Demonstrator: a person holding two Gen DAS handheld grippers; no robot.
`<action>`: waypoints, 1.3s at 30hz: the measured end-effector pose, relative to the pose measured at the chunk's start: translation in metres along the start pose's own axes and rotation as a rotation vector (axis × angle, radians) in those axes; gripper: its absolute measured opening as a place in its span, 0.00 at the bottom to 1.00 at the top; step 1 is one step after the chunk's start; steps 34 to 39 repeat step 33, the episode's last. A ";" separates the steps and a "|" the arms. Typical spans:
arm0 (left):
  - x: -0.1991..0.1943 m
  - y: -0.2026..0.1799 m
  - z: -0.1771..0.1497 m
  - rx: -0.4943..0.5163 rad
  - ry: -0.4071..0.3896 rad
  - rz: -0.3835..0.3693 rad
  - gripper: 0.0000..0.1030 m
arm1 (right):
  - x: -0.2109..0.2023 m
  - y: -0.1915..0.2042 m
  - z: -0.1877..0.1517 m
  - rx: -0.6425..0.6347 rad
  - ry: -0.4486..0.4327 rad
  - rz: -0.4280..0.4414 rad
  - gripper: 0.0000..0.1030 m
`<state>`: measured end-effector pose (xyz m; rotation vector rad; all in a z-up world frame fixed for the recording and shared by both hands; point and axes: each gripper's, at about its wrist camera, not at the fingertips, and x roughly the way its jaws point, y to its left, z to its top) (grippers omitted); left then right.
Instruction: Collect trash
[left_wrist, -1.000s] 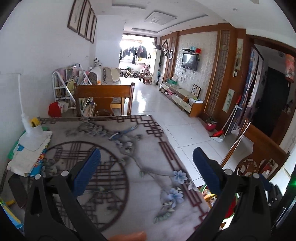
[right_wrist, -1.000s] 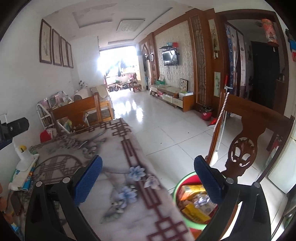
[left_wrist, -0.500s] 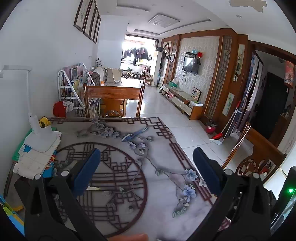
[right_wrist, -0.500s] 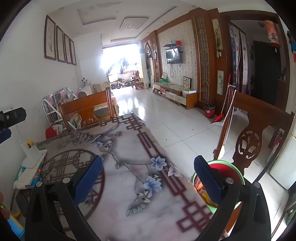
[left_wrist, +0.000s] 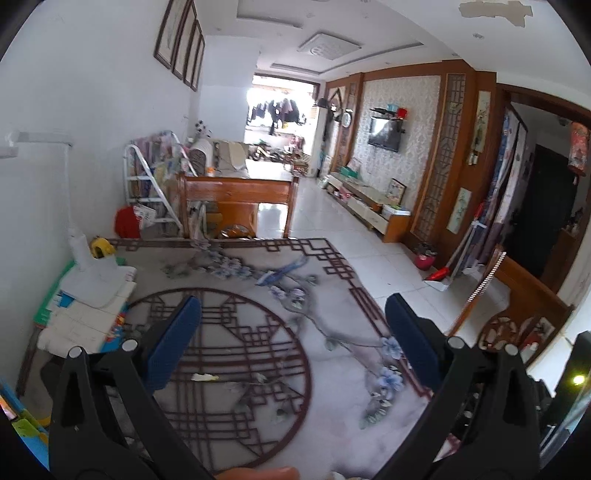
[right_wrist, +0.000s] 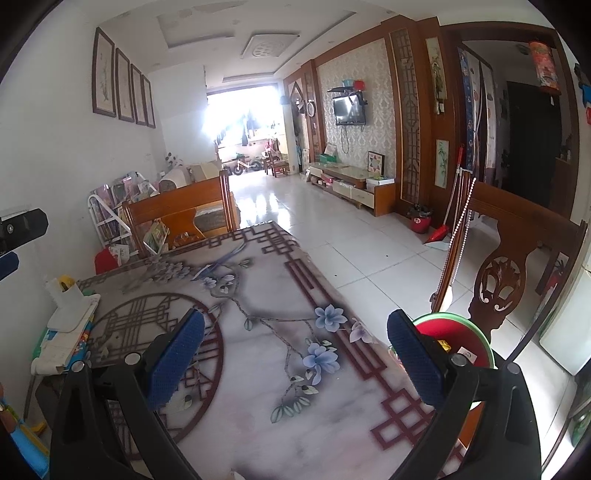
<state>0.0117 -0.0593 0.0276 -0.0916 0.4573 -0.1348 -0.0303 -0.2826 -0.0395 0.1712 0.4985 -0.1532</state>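
One long tiled room w/ TV wall (right_wrist: 349, 107) at right. Patterned marble desk (left_wrist: 240, 369) fills foreground; green-rimmed red bin (right_wrist: 465, 339) beside its right edge. Left hand-held gripper (left_wrist: 291, 339) & right hand-held gripper (right_wrist: 295, 350) both wide, empty. Small pale scrap (left_wrist: 204, 377) on desk.

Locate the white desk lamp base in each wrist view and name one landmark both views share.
Left wrist view: the white desk lamp base sits at the left edge of the table, on stacked papers.
Right wrist view: it appears at the left, smaller, on the same stack.
Shared landmark: the wall-mounted television.
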 end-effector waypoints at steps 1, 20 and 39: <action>-0.001 0.002 -0.001 0.002 -0.004 0.010 0.95 | -0.001 0.001 0.000 -0.002 -0.001 0.000 0.93; -0.008 0.003 0.004 -0.002 0.007 -0.003 0.95 | -0.004 0.005 -0.004 -0.006 0.009 0.008 0.93; -0.004 0.000 -0.002 0.003 0.043 0.027 0.95 | -0.004 0.004 -0.011 -0.001 0.024 0.008 0.93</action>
